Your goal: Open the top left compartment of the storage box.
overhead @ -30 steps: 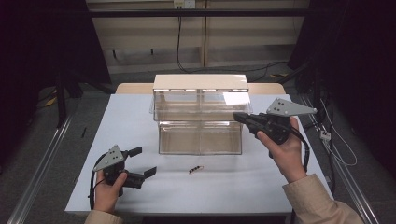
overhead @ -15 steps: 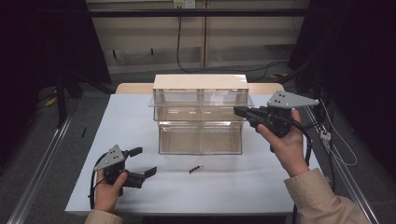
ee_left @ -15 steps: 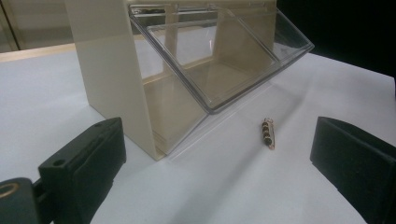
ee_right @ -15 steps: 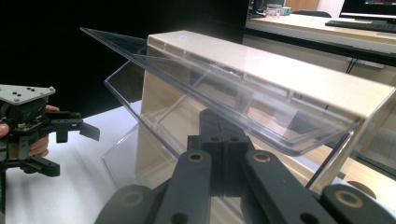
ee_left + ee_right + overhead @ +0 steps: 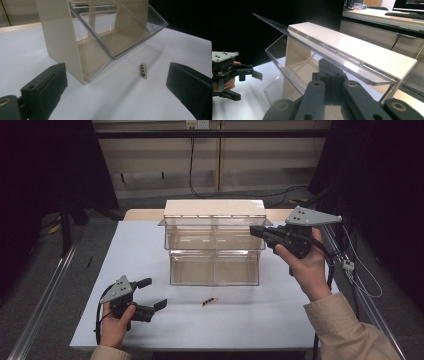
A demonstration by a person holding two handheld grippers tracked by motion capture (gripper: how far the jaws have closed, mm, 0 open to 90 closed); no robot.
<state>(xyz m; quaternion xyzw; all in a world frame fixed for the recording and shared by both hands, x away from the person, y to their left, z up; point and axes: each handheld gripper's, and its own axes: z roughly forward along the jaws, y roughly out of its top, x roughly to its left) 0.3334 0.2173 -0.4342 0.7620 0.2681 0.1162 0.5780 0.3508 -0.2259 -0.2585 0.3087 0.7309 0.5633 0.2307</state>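
Observation:
A two-tier bin (image 5: 215, 270) with a cream frame and clear flaps stands mid-table. My right gripper (image 5: 255, 231) is shut, its tips against the right end of the upper clear flap (image 5: 215, 222), which stands lifted. In the right gripper view the closed jaws (image 5: 329, 67) sit just under that raised flap (image 5: 294, 57). I cannot tell whether they pinch its edge. My left gripper (image 5: 156, 293) rests open on the table at front left, nothing between its jaws (image 5: 117, 85). A small beaded piece (image 5: 210, 301) (image 5: 143, 70) lies on the table in front of the bin.
The white table (image 5: 150, 245) has bare room left of the bin and along its front edge. The lower bin's clear flap (image 5: 117, 37) is down. Dark floor and metal rails (image 5: 45, 295) flank the table. The left gripper (image 5: 249, 86) also appears in the right gripper view.
My right hand has risen a little with the shut gripper, and the upper clear flap has swung up with it. The left gripper and the beaded piece have stayed put.

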